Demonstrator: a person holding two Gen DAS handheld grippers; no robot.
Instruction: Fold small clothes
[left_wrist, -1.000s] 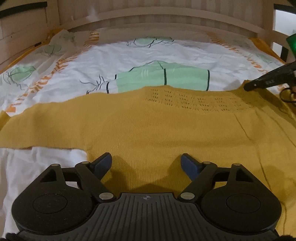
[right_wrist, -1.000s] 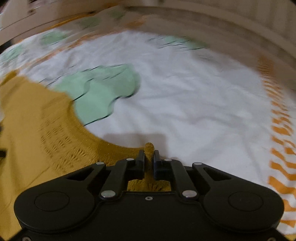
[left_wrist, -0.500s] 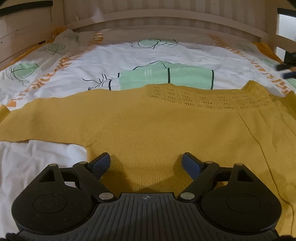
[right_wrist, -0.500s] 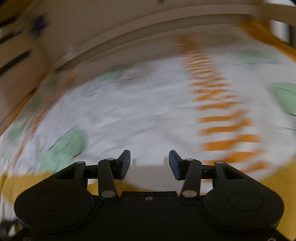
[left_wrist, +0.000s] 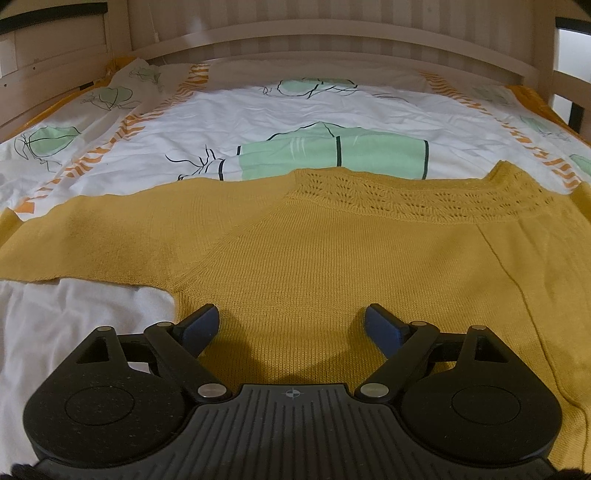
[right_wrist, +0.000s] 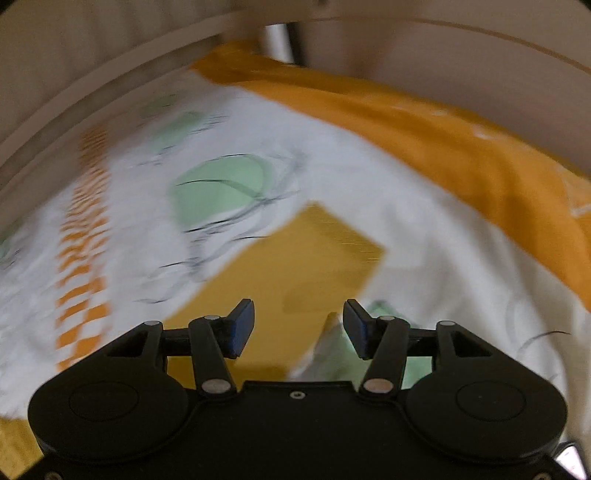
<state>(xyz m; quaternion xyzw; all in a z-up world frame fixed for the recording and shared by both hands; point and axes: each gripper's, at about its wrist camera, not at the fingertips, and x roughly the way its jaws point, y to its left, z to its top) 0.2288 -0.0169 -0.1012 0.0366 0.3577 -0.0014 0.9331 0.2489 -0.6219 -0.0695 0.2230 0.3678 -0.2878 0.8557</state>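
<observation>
Left wrist view: a mustard-yellow knitted sweater (left_wrist: 332, 251) lies spread flat on a bed, over a white bedsheet (left_wrist: 258, 110) printed with green shapes and orange stripes. Its lacy neckline points toward the wooden headboard (left_wrist: 332, 40), and one sleeve (left_wrist: 92, 236) stretches out to the left across the sheet. The left gripper (left_wrist: 291, 325) hangs over the lower body of the sweater near the armpit. Its blue-padded fingers (left_wrist: 201, 326) stand spread as wide as they go, with only flat knit showing between them and nothing held.

Right wrist view: the picture is smeared by motion. The right gripper (right_wrist: 298, 325) is above the other sleeve (right_wrist: 295, 266), which lies straight on the bedsheet (right_wrist: 424, 221) and ends in a square cuff ahead of the gripper. Its fingers (right_wrist: 242, 325) are partly apart and opening; the sleeve shows in the gap below them, but the pads do not press on it. An orange border of bedding (right_wrist: 443, 140) runs along the far right edge of the bed.
</observation>
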